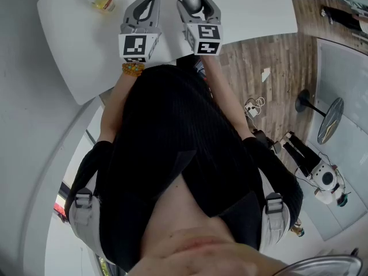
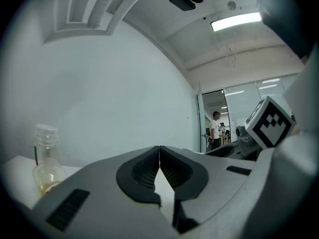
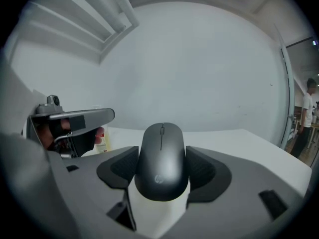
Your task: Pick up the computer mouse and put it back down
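While the mouse was clamped between the jaws of the right gripper, well in from the desk's near edge, the left gripper hung just beside it, jaws pressed together on nothing. A small bottle stood upright near the desk's left corner.

We see a white table across the top of the frame, with a small bottle standing on it at upper left.

mouse: matt dk-grey plastic, smooth | table: white, smooth, matt | bottle: clear plastic | floor, frame right: wood planks
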`<action>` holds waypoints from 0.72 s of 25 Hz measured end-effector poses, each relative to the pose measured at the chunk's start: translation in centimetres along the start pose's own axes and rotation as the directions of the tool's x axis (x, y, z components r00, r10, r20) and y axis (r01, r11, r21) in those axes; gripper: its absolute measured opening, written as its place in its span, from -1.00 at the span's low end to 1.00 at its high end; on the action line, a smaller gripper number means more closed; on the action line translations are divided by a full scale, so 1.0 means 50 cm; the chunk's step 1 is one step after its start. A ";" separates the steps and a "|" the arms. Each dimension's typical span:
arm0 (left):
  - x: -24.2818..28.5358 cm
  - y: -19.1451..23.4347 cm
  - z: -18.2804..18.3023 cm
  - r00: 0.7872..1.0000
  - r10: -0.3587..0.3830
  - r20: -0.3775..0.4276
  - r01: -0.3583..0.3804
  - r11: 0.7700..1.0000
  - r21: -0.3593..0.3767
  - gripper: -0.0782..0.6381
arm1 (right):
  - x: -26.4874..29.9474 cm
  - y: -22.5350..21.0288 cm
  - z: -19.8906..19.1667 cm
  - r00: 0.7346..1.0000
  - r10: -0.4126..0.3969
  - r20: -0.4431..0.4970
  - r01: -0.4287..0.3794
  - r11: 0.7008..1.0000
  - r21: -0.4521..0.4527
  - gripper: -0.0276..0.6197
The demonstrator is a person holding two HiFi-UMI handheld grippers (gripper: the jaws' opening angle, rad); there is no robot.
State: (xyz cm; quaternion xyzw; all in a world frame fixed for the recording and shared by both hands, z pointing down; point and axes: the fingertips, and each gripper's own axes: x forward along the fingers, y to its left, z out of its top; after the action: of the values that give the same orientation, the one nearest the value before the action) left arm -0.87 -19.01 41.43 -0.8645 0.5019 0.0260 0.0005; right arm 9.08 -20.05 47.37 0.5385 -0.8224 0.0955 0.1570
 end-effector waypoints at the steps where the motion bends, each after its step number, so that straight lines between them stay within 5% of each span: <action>1: 0.000 -0.001 0.000 1.000 -0.002 -0.001 0.002 1.000 0.001 -0.74 | -0.002 -0.001 0.006 1.000 -0.003 0.009 0.003 1.000 -0.004 -0.04; 18: -0.002 -0.017 0.021 0.999 -0.023 0.024 0.022 1.000 0.015 -0.74 | -0.055 0.002 0.092 0.973 0.019 0.228 -0.006 0.998 -0.058 -0.04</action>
State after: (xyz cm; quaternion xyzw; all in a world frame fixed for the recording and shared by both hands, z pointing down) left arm -0.24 -18.47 40.36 -0.8697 0.4924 0.0326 0.0131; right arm 9.28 -19.14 42.07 0.5359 -0.8408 0.0104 0.0760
